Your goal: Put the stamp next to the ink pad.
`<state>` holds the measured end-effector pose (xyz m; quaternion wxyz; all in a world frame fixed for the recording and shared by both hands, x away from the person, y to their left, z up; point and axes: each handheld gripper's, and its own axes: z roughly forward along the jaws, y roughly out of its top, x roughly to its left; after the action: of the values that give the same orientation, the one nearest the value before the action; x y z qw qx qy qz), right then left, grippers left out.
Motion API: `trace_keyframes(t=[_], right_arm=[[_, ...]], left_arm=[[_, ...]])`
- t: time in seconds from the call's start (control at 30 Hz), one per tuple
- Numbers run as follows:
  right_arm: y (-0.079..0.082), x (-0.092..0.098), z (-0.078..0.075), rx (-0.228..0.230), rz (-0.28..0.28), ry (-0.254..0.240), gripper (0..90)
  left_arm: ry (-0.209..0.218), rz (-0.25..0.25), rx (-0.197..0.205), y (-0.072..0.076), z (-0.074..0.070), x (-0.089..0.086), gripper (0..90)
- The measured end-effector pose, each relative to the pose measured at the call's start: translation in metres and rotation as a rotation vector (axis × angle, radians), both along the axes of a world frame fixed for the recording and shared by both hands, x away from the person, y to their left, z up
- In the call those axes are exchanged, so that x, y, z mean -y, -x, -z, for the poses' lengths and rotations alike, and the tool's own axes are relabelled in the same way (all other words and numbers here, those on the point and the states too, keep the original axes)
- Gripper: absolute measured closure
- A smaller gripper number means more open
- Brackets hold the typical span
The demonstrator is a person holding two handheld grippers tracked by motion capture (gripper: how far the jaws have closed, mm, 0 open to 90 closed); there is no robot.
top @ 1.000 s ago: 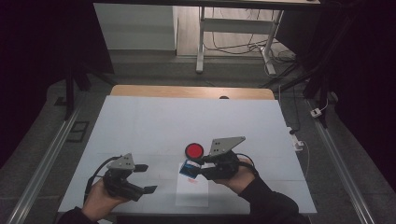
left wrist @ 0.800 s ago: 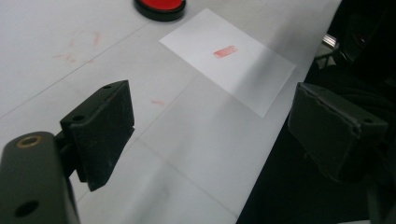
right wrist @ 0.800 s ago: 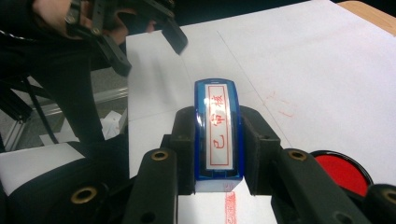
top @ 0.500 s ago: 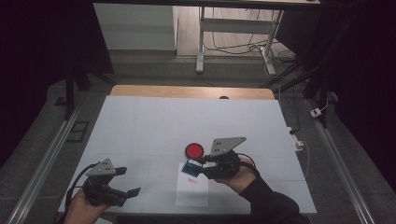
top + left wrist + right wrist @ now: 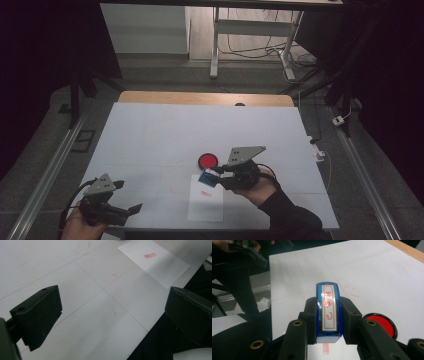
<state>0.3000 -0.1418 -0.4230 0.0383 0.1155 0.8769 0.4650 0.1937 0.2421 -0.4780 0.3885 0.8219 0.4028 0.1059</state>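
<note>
White worktop (image 5: 150,130), scuffed with faint red marks. Left tool (image 5: 131,209) has pulled back to the near-left corner since a second ago, when it sat close to the sheet. Its jaws stand wide apart with nothing between them, as the left gripper view shows, and it hangs at the worktop's front edge.

Paper sheet (image 5: 206,202) lies flat near the front, middle of the worktop, with one small red stamp print (image 5: 150,255) on it. The sheet is no longer pinned by the left tool, so it looks like the stamping pass is over, or that hand is simply clearing out.

Blue stamp (image 5: 329,312) sits clamped between the right tool's (image 5: 215,176) jaws, closed snug on its two sides, red-character label facing the camera. It is held over the sheet's far edge, a print visible just below it; whether it touches the paper I cannot tell. This tool has hardly moved over the last second.

Red ink pad (image 5: 208,160) is open, just behind the stamp and beside the right tool. Likely next: re-ink or set the stamp down.
</note>
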Motion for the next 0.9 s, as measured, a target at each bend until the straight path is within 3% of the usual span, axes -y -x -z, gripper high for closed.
trace_keyframes(t=[0.5,0.9], right_arm=[[-0.01,0.019,0.005,-0.005,0.11,0.039,69.5],[-0.023,0.038,0.011,0.014,0.204,0.07,69.5]], left_arm=[[0.01,0.005,-0.008,-0.001,0.001,0.0,1.3],[-0.013,0.007,-0.007,-0.001,0.001,0.002,3.2]])
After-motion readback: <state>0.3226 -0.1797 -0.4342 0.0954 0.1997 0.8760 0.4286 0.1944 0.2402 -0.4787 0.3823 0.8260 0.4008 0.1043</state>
